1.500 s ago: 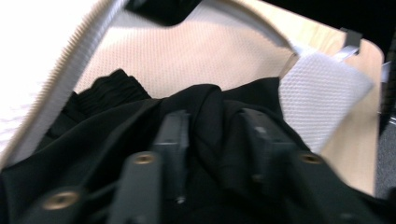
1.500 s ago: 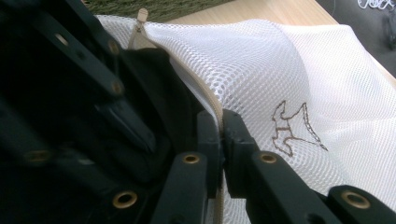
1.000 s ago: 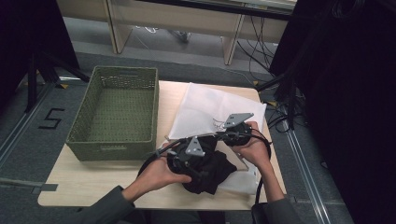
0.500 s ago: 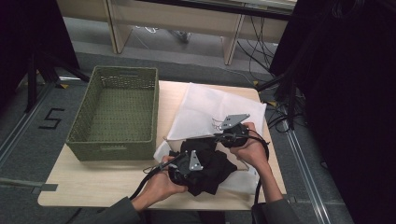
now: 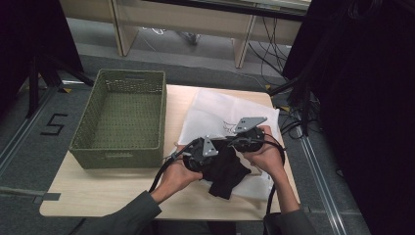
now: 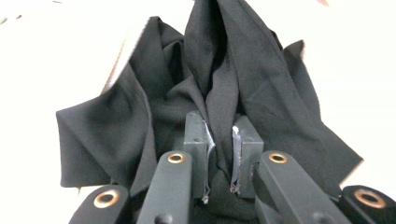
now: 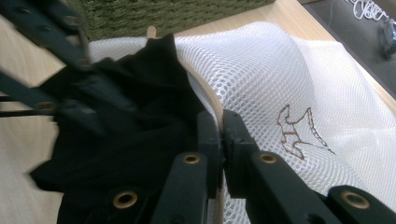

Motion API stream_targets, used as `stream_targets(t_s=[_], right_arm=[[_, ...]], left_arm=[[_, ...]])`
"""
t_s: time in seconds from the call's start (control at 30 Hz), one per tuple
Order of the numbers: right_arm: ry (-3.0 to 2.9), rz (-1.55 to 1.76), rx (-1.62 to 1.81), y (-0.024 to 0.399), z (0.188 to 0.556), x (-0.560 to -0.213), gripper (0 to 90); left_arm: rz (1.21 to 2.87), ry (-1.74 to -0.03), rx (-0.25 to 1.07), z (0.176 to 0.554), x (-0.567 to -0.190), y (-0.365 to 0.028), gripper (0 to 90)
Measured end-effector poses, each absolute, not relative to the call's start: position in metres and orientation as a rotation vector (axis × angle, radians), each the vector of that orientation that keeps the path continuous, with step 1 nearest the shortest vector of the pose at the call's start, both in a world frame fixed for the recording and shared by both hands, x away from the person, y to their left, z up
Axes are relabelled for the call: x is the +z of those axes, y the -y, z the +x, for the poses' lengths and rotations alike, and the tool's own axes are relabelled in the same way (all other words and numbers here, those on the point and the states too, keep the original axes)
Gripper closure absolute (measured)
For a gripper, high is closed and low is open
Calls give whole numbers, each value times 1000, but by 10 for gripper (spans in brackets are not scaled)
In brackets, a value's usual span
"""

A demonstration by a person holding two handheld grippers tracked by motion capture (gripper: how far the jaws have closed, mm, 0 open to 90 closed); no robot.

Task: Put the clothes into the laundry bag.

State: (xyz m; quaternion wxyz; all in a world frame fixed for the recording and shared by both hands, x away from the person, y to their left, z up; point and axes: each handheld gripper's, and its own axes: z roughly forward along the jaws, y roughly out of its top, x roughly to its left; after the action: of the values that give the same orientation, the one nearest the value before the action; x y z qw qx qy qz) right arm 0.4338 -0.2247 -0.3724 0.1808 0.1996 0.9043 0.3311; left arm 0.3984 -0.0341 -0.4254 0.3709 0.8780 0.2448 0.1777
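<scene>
One black cloth [image 5: 226, 169], crumpled on the white mesh bag [image 5: 220, 110] at the desk's [image 5: 98, 188] near right; long axis slants toward the near edge. Left gripper [image 6: 223, 156] fingers, just closing, pinch a fold. Right gripper [image 7: 222, 140] fingers clamp the bag's rim.

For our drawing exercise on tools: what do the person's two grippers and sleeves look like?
Each gripper, left and right, is black with a grey three-cornered plate on top and a black cable trailing off. The gripper views show black jaws with brass-coloured rivets. The left sleeve is grey-green; the right looks grey.
</scene>
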Motion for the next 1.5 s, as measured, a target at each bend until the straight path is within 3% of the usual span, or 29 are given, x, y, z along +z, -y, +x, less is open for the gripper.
stream_targets(t_s=[0.17, 0.37, 0.5, 0.6, 0.87, 1.03, 1.2, 1.5], right_arm=[[-2549, 586, 932, 228, 436, -374, 879], [-2562, 600, 928, 231, 437, -378, 879], [-2565, 594, 927, 229, 436, -377, 879], [-2568, 581, 931, 226, 432, -373, 881], [-2561, 546, 951, 223, 422, -359, 882], [-2557, 535, 958, 226, 422, -356, 882], [-2584, 570, 946, 228, 425, -366, 882], [-2587, 587, 943, 232, 427, -369, 881]], left_arm=[[2213, -679, 439, 409, -437, 43, 760], [2172, -716, 408, 406, -441, 40, 613], [2218, -637, 429, 398, -436, 35, 763], [2213, -630, 455, 394, -433, 31, 807], [2143, -614, 476, 386, -408, 29, 823], [2121, -705, 472, 408, -425, 40, 809], [2085, -743, 446, 412, -439, 45, 725], [2136, -724, 324, 390, -414, 13, 325]])
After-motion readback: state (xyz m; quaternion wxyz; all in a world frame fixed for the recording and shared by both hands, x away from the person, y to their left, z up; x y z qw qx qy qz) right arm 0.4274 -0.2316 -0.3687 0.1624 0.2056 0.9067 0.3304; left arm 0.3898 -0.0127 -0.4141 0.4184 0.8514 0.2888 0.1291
